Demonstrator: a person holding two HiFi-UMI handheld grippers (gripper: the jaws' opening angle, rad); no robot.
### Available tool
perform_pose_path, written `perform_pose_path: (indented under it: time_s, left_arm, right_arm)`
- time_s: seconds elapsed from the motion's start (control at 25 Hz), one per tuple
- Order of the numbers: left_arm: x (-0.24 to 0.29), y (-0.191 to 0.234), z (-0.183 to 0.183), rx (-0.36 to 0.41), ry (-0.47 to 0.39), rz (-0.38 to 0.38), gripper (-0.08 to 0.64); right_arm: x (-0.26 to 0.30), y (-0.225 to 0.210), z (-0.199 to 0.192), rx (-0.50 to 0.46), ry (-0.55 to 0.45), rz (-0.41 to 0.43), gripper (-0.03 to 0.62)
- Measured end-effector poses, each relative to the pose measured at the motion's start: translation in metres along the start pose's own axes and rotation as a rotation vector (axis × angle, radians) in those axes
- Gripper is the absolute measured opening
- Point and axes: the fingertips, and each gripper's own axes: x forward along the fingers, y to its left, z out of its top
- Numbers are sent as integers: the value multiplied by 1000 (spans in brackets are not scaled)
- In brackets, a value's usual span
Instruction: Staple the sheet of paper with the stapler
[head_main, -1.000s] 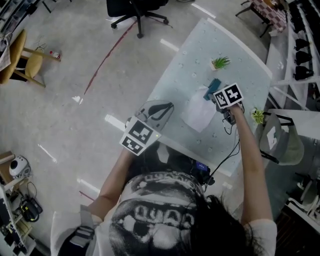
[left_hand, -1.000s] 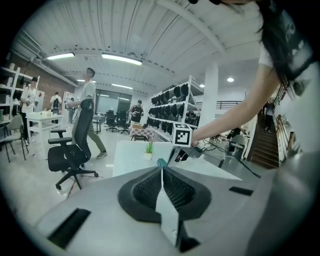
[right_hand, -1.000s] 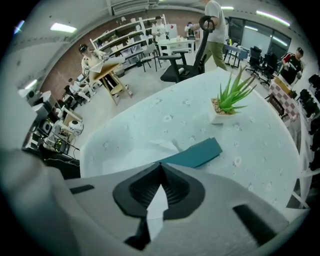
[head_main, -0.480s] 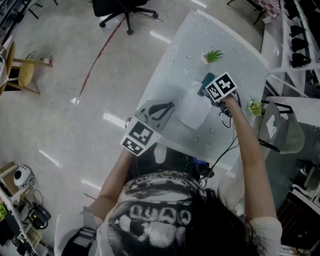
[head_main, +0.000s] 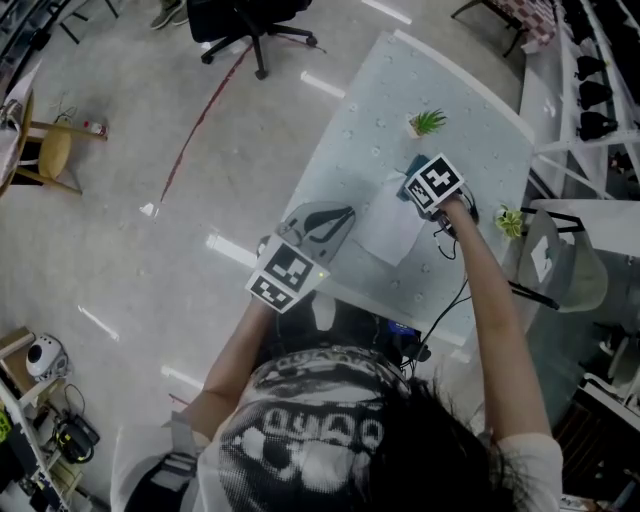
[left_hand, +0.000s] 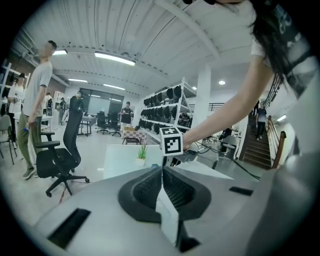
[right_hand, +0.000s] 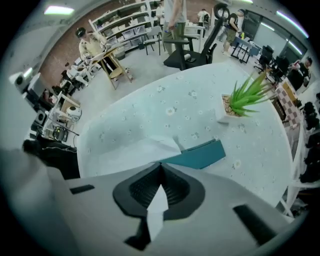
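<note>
Hovering nose-down above the teal stapler (right_hand: 200, 154) on the bench (right_hand: 165, 107), a corner of the sheet of paper (right_hand: 142, 149) seemingly tucked in: right hand-held gripper (right_hand: 161, 166), jaws pressed together, holding nothing, poised for pressing. Left hand-held gripper (left_hand: 162, 172), likewise closed and empty, parked at the near edge.

Not much to report for that last second. The left gripper (head_main: 340, 215) has slid a little further in over the table (head_main: 480, 130) edge, toward the paper (head_main: 392, 228). The head camera drifted too, so it's hard to say how far. The right gripper (right_hand: 160, 166) has twisted a bit. Its marker cube (head_main: 432, 183) now faces up more squarely and covers more of the teal stapler (head_main: 411, 165), so only a sliver pokes out. The whole view has swung as well, pushing the office chair (head_main: 240, 20) up against the top edge.
</note>
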Motion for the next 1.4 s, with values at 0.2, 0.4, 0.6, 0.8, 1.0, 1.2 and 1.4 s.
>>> perform_pose_path:
  time_s: [0.2,0.4,0.6,0.8,1.0,1.2,1.4]
  left_arm:
    - [-14,3,3,0,-18,13,6]
    - [-33,-2,6,14,-16,-35,6]
    - [-41,-16,-6,54,29,-98,6]
    - [-43,-26,-16,57,45,-120,6]
    - [-44,-47,-25,60,66,-152,6]
    - [-45,-79,-24,98,77,-196,6]
    - [-53,-119,-25,137,77,-210,8]
  right_arm:
    - [0,3,0,51,-62,-6,5]
    - [-15,6,2,173,-236,-64,-6]
    - [-34,9,-1,315,-439,-149,-11]
    - [-43,37,-20,355,-546,-192,-12]
    - [-61,78,-45,456,-695,-179,-12]
    - [-78,116,-79,531,-802,-182,-12]
    - [-97,154,-119,626,-921,-184,-12]
